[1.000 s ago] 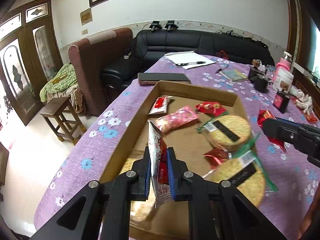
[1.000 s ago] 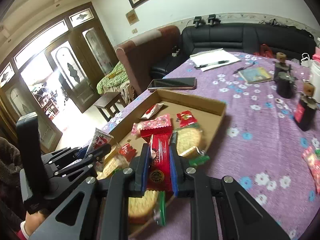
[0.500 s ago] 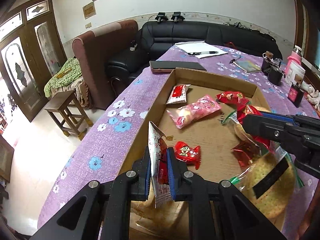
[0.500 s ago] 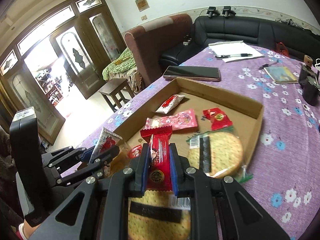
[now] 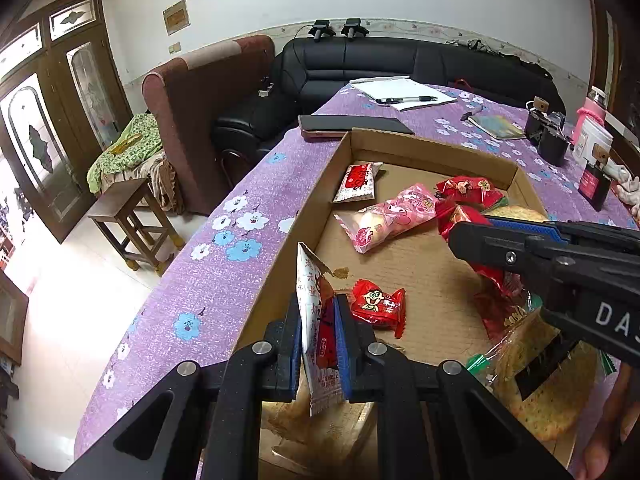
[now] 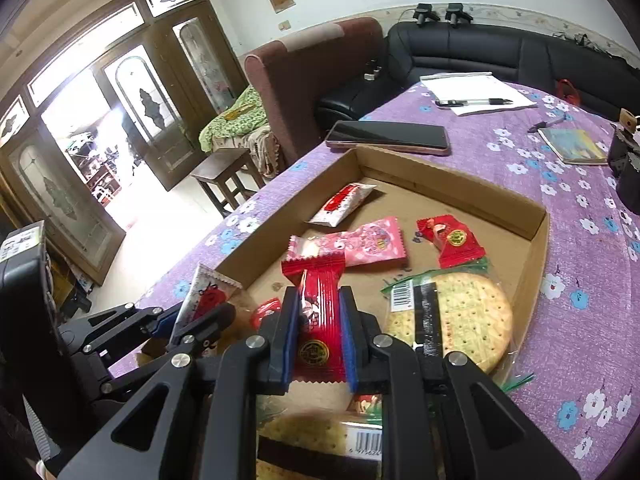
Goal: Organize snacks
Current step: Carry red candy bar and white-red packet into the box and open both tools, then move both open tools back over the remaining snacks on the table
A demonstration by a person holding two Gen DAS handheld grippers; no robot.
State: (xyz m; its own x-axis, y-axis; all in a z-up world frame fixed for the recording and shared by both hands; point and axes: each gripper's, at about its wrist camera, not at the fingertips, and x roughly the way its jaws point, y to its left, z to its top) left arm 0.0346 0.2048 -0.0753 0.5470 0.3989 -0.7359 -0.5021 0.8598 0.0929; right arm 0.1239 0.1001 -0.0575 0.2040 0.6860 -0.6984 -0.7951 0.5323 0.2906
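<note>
Both grippers (image 5: 318, 320) (image 6: 319, 320) lower over box (image 5: 432, 148)

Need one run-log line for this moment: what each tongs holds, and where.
left tongs: shut on white sachet | right tongs: shut on red packet | both above cardboard tray | snacks not released

Cardboard tray (image 6: 536, 236) holds loose snacks — pink packet (image 6: 360, 244), round cracker pack (image 6: 460, 316), small red candy (image 5: 378, 304) lying flat.
</note>
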